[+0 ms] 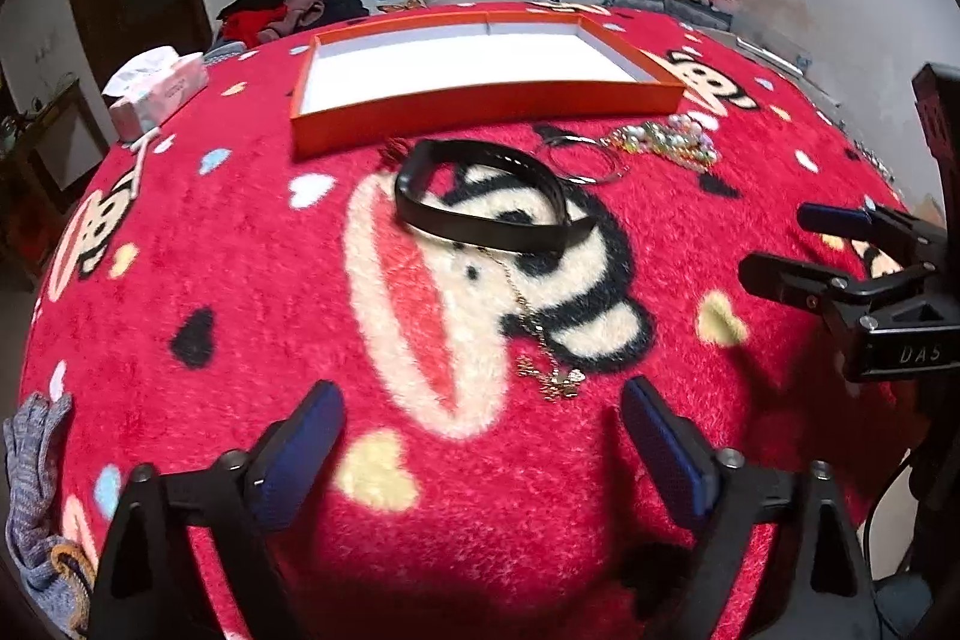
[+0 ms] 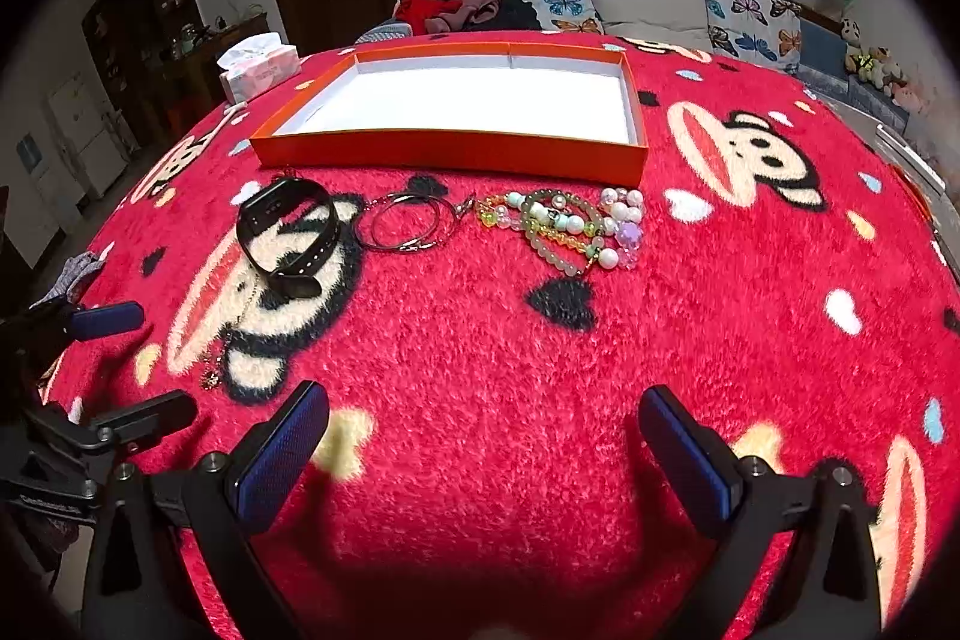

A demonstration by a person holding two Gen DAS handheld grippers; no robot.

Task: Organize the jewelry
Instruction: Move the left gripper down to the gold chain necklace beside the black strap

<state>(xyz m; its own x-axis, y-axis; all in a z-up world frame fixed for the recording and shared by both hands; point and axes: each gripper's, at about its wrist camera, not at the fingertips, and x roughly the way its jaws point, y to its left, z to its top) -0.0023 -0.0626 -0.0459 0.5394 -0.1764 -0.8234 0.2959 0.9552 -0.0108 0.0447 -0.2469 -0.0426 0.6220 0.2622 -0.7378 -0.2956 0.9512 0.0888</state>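
Right wrist view: the red cartoon blanket (image 2: 540, 370) covers the whole surface, with a sofa, door and window behind. The orange tray (image 2: 450, 151) sits bare near its far edge. Before it lie a black band (image 2: 288, 232), metal rings (image 2: 402, 223), beaded bracelets (image 2: 564, 226) and a gold necklace (image 1: 540, 340). Left gripper (image 1: 480, 436) and right gripper (image 2: 480, 442) gape wide, holding nothing. Sorting seems unstarted; the necklace, nearest the left gripper, looks likeliest first.

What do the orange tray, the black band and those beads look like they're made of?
The orange tray looks like matte cardboard with a white paper lining: thin straight walls, a seam in the rim. The black wristband seems to be smooth rubber or silicone with a dull sheen, holding its loop. The beaded bracelets look like glossy plastic or glass, some pearly, some translucent; which one I cannot tell.
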